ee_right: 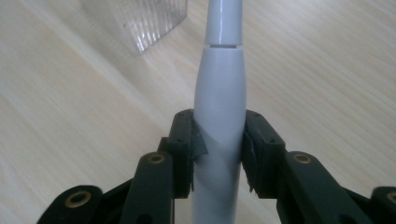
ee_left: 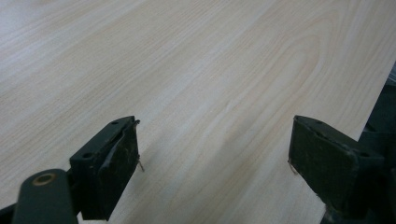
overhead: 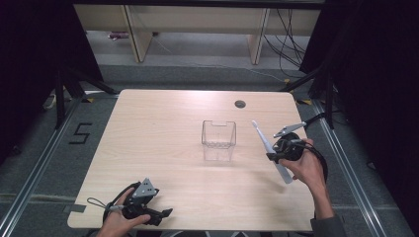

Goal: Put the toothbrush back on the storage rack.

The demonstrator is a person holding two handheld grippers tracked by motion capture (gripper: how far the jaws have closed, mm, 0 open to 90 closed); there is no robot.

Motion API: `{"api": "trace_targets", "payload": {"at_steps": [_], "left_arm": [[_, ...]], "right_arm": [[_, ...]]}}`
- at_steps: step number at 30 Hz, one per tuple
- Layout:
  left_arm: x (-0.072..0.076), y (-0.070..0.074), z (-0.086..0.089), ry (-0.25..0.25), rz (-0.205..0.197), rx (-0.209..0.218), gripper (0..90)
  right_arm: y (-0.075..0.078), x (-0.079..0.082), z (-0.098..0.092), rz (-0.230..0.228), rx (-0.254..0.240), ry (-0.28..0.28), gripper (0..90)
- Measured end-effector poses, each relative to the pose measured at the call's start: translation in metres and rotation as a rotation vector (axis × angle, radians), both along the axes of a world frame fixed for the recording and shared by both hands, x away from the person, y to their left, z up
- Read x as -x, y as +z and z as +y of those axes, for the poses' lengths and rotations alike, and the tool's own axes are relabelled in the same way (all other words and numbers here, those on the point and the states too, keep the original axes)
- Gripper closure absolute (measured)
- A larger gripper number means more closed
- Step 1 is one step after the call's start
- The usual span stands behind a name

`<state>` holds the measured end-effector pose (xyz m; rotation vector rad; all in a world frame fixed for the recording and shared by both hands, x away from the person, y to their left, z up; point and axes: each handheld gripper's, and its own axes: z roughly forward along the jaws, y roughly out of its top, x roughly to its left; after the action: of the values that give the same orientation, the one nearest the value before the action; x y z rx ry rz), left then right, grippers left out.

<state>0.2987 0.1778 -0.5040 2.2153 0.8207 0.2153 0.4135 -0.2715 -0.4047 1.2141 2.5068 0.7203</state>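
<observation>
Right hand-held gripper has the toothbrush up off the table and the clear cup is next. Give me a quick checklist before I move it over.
1. Grip: right hand-held gripper has both pads clamped on the toothbrush handle. Ok.
2. Toothbrush off the table: lifted, tilted, head end towards the cup. Ok.
3. Cup upright, mouth open and nothing seen inside. Ok.
4. Path between toothbrush and cup: bare tabletop. Ok.
5. Left hand-held gripper is open at the near edge, well away from the cup. Ok.
6. Whether the cup would stay put when the toothbrush drops in: cannot tell.
</observation>
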Motion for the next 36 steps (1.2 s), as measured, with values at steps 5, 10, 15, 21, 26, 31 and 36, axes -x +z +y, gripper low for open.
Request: {"api": "trace_targets", "payload": {"at_steps": [5, 10, 15, 21, 26, 31, 36], "left_arm": [[0.0, 0.0, 0.0, 0.003, -0.008, 0.0, 15.4], [0.0, 0.0, 0.0, 0.0, -0.002, -0.001, 15.4], [0.0, 0.0, 0.0, 0.001, 0.002, -0.001, 15.4], [0.0, -0.001, 0.0, 0.012, -0.002, 0.014, 15.4], [0.0, -0.001, -0.001, 0.014, -0.001, 0.016, 15.4], [-0.001, -0.001, 0.0, 0.0, 0.0, -0.002, 15.4], [-0.001, -0.001, 0.001, 0.0, 0.002, -0.003, 15.4]], "right_arm": [[-0.004, -0.005, -0.006, -0.071, -0.059, -0.05, 66.6], [-0.006, -0.009, -0.01, -0.128, -0.12, -0.069, 66.7], [-0.003, -0.009, -0.012, -0.164, -0.135, -0.066, 66.7], [0.005, -0.01, -0.008, -0.258, -0.183, -0.044, 66.6], [0.01, -0.01, -0.004, -0.282, -0.25, -0.051, 66.6], [0.011, -0.015, -0.005, -0.328, -0.303, -0.041, 66.6], [0.014, -0.016, -0.001, -0.324, -0.36, -0.04, 66.6]]}}
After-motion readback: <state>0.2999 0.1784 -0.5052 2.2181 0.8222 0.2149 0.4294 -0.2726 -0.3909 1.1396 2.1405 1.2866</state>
